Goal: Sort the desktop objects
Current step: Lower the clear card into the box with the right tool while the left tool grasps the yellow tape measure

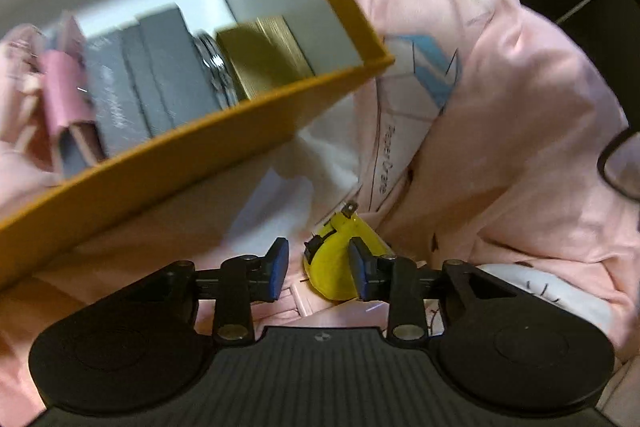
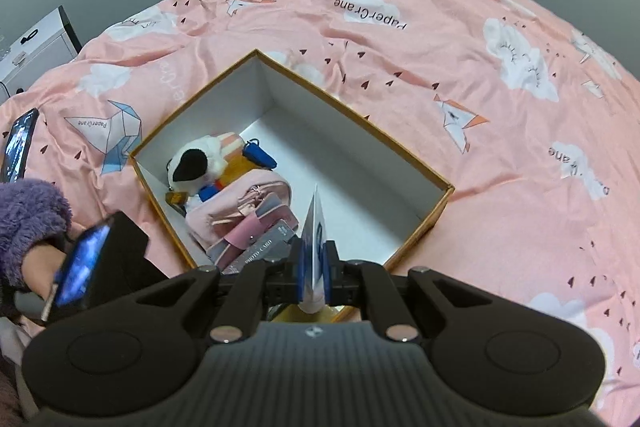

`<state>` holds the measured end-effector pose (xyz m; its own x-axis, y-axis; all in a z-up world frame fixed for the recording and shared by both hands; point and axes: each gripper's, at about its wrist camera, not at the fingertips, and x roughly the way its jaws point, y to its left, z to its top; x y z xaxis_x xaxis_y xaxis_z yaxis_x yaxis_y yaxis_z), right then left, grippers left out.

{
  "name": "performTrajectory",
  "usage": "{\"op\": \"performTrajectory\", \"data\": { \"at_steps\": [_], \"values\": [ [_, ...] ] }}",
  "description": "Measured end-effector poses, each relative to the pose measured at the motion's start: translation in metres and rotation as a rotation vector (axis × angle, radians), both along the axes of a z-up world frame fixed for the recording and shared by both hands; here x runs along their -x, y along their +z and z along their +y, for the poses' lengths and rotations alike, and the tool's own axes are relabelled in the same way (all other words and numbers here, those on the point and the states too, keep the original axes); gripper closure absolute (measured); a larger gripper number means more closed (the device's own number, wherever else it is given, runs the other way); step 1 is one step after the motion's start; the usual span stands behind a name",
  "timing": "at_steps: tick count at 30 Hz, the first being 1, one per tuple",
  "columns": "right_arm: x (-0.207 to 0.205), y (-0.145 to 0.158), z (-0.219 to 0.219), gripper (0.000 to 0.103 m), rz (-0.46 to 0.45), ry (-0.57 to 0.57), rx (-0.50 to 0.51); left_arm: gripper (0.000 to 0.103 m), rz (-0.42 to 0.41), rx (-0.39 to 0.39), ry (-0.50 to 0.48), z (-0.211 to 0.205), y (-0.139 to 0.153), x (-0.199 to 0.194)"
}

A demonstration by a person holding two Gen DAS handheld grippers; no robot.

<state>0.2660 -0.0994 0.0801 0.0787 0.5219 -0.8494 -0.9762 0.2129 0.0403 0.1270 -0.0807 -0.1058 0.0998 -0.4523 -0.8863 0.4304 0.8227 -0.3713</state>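
With my right claw (image 2: 311,281) clenched on a card (image 2: 314,227) above the box (image 2: 416,223), my released left claw (image 1: 320,269) straddled the yellow tape (image 1: 336,259) at its one o'clock; centring before squeezing seemed wise.

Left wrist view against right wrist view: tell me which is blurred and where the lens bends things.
Left wrist view: motion blur smears the box and its contents; the yellow tape measure near the jaws is sharper. Right wrist view: mostly sharp; fisheye bulges the pink bedspread into a dome and darkens the corners.
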Motion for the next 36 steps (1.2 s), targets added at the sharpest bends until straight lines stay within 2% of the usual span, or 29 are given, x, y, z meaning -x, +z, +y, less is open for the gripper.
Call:
{"op": "performTrajectory", "data": {
  "at_steps": [2, 7, 11, 14, 18, 24, 31, 36],
  "values": [
    [-0.004, -0.006, -0.001, 0.094, 0.013, 0.007, 0.000, 0.052, 0.024, 0.010, -0.013, -0.003, -0.006, -0.003],
    [-0.015, -0.018, -0.004, 0.094, 0.032, 0.007, 0.004, 0.046, 0.092, 0.063, -0.024, -0.010, -0.019, -0.007],
    [-0.023, -0.026, -0.006, 0.094, 0.055, -0.013, 0.007, 0.060, 0.125, 0.123, -0.008, -0.012, -0.023, -0.005],
    [-0.023, -0.028, -0.006, 0.094, 0.060, -0.013, 0.012, 0.071, 0.105, 0.121, -0.018, -0.013, -0.018, 0.004],
    [-0.019, -0.027, -0.005, 0.094, 0.050, -0.010, 0.015, 0.077, 0.050, 0.121, -0.013, -0.011, -0.005, 0.019],
    [-0.015, -0.027, 0.001, 0.094, 0.013, 0.011, 0.040, 0.080, 0.010, 0.137, 0.037, 0.005, 0.012, 0.031],
    [-0.010, -0.036, 0.015, 0.094, -0.086, 0.172, 0.084, 0.080, -0.027, 0.205, 0.136, 0.031, 0.043, 0.016],
    [-0.011, -0.040, 0.028, 0.094, -0.109, 0.323, 0.105, 0.080, -0.076, 0.238, 0.216, 0.057, 0.070, 0.020]
  ]
}}
